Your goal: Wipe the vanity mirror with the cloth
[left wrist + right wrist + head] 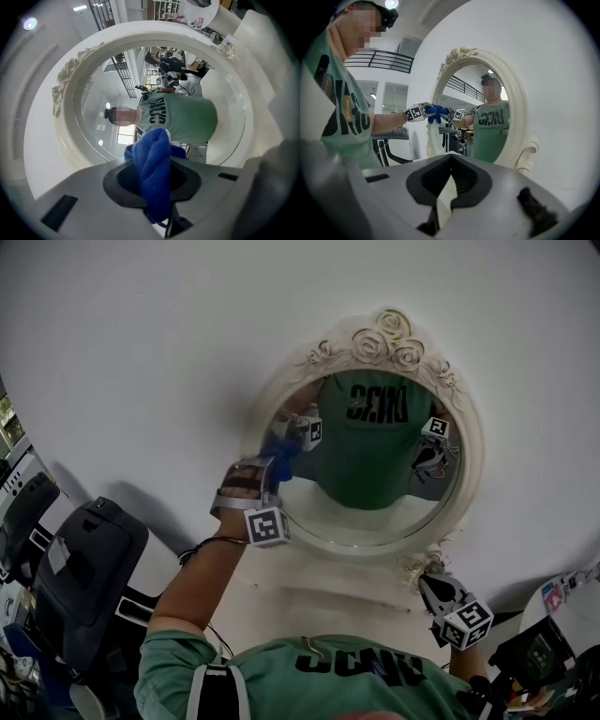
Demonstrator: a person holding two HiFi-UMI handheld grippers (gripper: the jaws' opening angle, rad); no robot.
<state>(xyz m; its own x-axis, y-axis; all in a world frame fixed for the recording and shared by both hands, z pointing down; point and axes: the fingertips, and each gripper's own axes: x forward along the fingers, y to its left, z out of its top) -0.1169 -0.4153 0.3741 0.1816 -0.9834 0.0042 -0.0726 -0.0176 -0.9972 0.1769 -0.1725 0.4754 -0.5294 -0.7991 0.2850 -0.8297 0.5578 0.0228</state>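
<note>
Two grippers are showing at a white-framed oval mirror [380,479] standing against a plain white wall [141,334]. My left gripper [275,463] is clamping a blue cloth [285,448] and holding it against the glass near the frame's left edge. My right gripper [433,589] is hanging beside the frame's lower right foot, jaws together on nothing. The right gripper view is catching a black railing [379,61] high behind me, which the head view isn't.
</note>
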